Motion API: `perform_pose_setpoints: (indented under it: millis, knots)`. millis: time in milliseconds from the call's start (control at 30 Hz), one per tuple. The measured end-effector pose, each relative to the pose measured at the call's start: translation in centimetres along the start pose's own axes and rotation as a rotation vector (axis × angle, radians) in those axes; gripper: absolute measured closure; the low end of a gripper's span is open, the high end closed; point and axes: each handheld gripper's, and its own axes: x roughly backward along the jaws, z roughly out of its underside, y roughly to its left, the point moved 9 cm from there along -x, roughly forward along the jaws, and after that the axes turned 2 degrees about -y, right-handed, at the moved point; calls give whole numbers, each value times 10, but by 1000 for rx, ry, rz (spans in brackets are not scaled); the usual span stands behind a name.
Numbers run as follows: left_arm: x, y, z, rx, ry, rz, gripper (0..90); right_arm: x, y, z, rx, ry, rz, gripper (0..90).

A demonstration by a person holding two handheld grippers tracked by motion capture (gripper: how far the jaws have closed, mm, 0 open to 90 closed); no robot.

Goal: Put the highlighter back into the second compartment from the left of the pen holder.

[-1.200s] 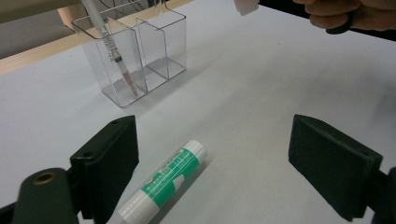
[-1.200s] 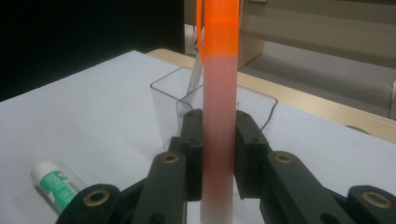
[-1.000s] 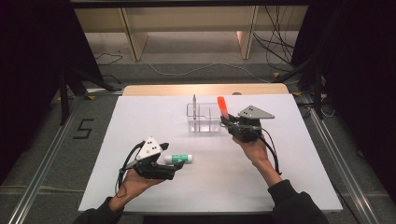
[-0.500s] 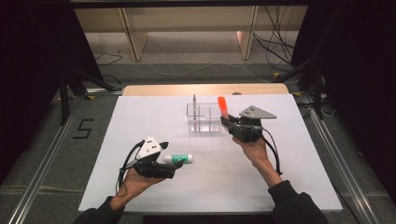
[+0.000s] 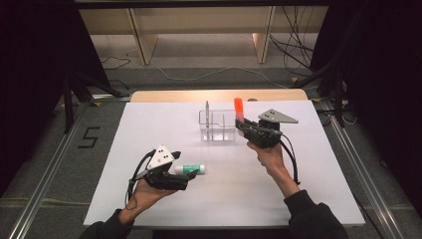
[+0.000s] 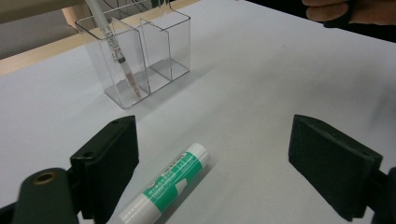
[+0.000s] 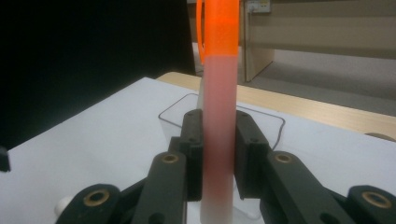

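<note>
Holding the orange marker upright just beside the clear holder, the right gripper clamped it, probably for dropping in, while the left gripper stood wide around the glue stick lying on the table.
</note>
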Motion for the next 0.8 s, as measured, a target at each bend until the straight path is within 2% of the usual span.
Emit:
perform_pose_setpoints:
  millis: [400, 800]
  knots:
    - [0, 0, 0, 0, -3, -2, 156, -37, -2, -19, -36, -8, 15, 768]
    - [0, -1, -1, -8, -2, 9, 156, -71, 5, -22, -20, -1, 57, 767]
